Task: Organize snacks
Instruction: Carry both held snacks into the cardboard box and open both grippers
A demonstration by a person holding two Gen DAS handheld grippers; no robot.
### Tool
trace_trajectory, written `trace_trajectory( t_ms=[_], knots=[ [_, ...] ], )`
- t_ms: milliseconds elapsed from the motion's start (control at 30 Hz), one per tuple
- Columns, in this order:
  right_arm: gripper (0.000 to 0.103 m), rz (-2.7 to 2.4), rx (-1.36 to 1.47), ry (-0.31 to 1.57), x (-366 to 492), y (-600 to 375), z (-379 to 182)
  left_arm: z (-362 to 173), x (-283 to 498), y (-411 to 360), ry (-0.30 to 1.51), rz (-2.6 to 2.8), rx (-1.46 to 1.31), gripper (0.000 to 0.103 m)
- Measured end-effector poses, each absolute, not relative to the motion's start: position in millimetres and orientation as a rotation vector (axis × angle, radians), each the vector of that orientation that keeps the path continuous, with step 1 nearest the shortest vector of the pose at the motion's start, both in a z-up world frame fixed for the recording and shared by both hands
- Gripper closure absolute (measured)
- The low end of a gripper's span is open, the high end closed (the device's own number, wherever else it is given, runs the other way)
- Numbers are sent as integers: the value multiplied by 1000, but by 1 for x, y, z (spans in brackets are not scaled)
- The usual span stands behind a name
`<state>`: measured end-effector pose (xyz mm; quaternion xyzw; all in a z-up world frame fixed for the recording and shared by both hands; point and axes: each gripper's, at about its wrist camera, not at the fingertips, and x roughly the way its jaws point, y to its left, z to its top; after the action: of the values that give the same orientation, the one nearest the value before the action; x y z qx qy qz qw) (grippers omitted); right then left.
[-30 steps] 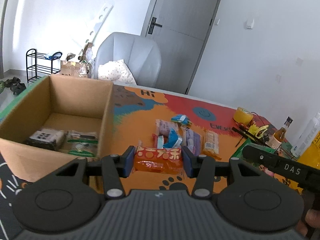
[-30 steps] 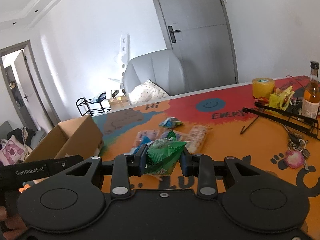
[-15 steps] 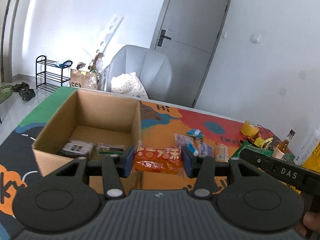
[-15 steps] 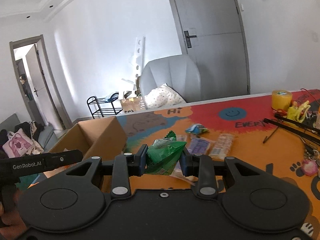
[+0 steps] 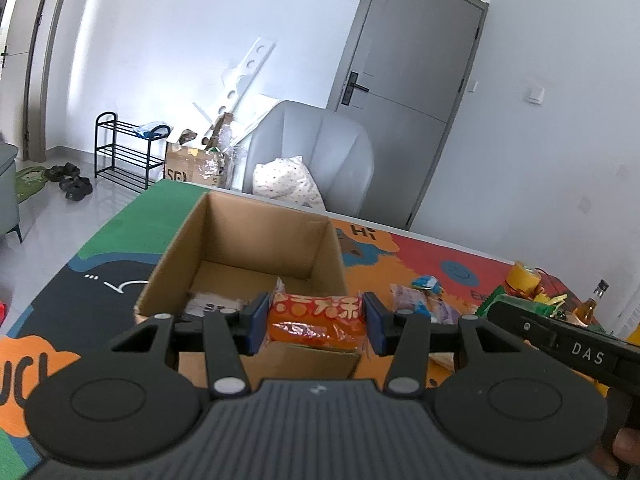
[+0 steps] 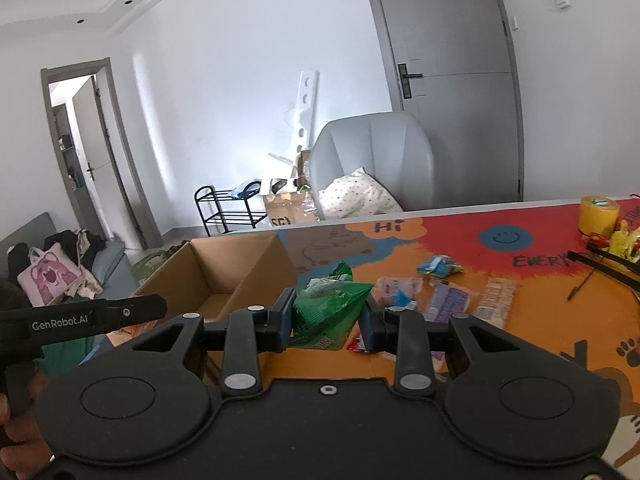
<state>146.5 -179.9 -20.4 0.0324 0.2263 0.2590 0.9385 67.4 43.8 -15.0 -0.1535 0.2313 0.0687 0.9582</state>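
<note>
left tongs [image 5: 315,322]: my pads clamped on the orange snack pack [image 5: 316,317], held over the near rim of the cardboard box [image 5: 240,240]
right tongs [image 6: 325,317]: my pads pinch the green snack bag [image 6: 326,312], box [image 6: 224,276] off to the left
in box: dark packet [image 5: 214,303] on the floor
loose snacks [image 6: 444,294]: on surface [image 6: 540,312], right of box
clutter: yellow tape roll [image 6: 598,214], bottle [image 5: 591,304], far right

The box [image 5: 248,240] is plain brown. The packet [image 5: 316,318] at six o'clock from it is orange-red with white characters. The bag [image 6: 326,306] is green. The mat [image 6: 540,320] is orange, red, blue and green, with paw prints and a blue smiley. The tape [image 6: 598,214] at one o'clock is yellow.
</note>
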Motion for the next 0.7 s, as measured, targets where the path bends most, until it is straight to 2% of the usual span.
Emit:
trace_trajectory(
  t_ms=[700],
  knots=[
    [72,624,43,480,165,-119,-20,-21,83,100,479,227,-345,55]
  ],
)
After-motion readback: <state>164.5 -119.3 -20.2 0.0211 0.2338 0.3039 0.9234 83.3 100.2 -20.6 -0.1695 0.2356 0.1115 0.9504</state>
